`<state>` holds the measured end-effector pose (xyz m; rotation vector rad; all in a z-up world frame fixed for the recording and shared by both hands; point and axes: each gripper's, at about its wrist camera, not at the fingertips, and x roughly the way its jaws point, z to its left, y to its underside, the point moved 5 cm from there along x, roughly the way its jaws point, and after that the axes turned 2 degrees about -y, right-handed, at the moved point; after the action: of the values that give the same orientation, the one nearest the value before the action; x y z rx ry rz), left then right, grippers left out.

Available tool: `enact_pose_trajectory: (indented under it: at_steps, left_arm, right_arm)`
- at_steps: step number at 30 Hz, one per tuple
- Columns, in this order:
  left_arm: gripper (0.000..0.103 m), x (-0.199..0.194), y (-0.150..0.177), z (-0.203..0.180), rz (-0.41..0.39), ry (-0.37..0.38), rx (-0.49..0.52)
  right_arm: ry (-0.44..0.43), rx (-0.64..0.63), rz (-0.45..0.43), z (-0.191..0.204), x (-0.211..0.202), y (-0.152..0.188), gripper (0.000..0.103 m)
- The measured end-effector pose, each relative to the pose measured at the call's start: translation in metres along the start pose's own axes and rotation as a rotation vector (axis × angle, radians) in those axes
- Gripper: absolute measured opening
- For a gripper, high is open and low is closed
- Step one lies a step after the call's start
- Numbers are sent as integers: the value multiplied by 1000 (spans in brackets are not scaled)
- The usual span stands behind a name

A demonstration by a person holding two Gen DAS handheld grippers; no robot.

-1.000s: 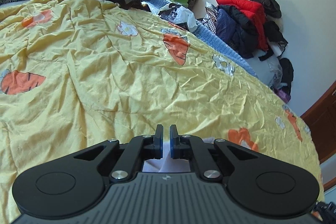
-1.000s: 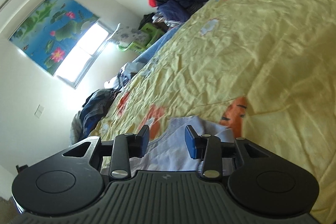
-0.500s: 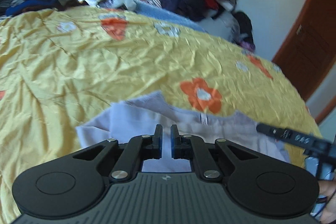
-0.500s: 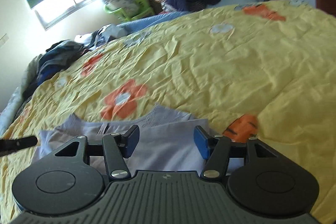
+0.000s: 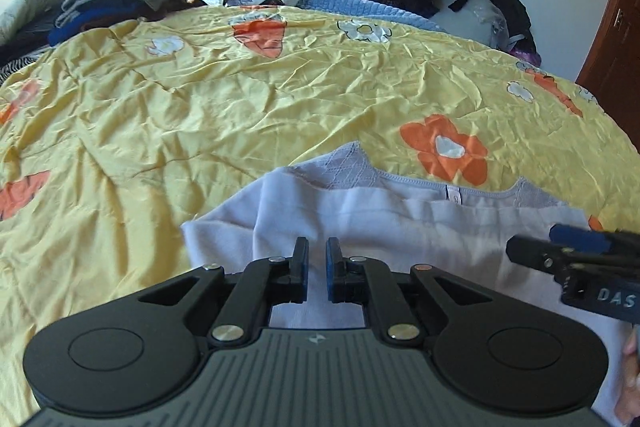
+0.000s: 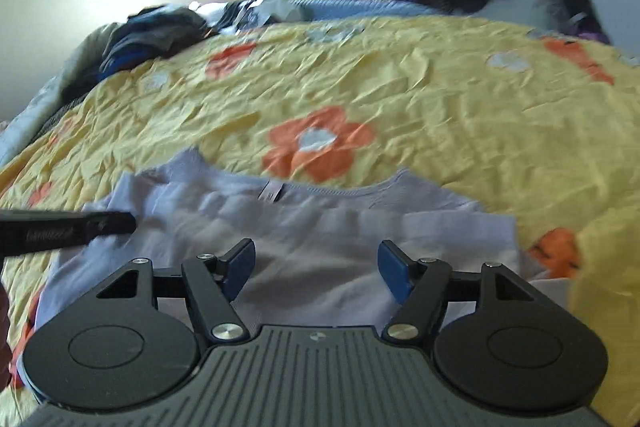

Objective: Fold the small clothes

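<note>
I was at the laying-out step, as I judged it: the small pale lilac knit top (image 5: 400,223) lay flat on the crumpled yellow bedspread with orange flowers (image 5: 240,115), neckline and label toward the far side, a sleeve or side panel already lapped over its body. My left gripper (image 5: 317,273) hovered low over the top's near left part, its jaws narrow and easing apart, with only a slim gap between the blue pads and no cloth pinched in them. My right gripper (image 6: 317,269) hung over the middle of the top, jaws wide and opening, nothing between them but the fabric lying beneath.

The next move, I reckoned, called for each gripper to settle on an edge of the top, close on a single layer, and carry it across without dragging the bedspread up with it.

Much was hard to tell. The top's near hem was hidden under both gripper bodies. The right wrist view was smeared by motion, so the fold lines there were vague. I could not make out whether the lapped piece was a sleeve.
</note>
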<state>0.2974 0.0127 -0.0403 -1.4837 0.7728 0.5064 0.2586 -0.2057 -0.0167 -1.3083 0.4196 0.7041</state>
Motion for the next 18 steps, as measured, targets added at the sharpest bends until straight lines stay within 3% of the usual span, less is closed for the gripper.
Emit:
enact_pose_trajectory:
  at_steps: [2, 4, 5, 9, 12, 18]
  left_arm:
    - [31, -5, 8, 1, 5, 13, -18]
    - [81, -12, 16, 0, -18, 26, -27]
    - [88, -15, 19, -1, -38, 17, -22]
    - [89, -24, 32, -14, -72, -38, 68]
    - [89, -27, 41, -17, -71, -42, 88]
    - [89, -33, 55, -17, -74, -48, 95]
  right_arm:
    - [-30, -34, -25, 7, -11, 5, 73]
    - [-63, -68, -19, 14, -19, 14, 75]
    - [-68, -82, -14, 18, -19, 18, 75]
    - [0, -133, 36, 20, -6, 30, 78]
    - [35, -95, 14, 17, -12, 28, 79]
    - [15, -124, -24, 29, -38, 39, 79]
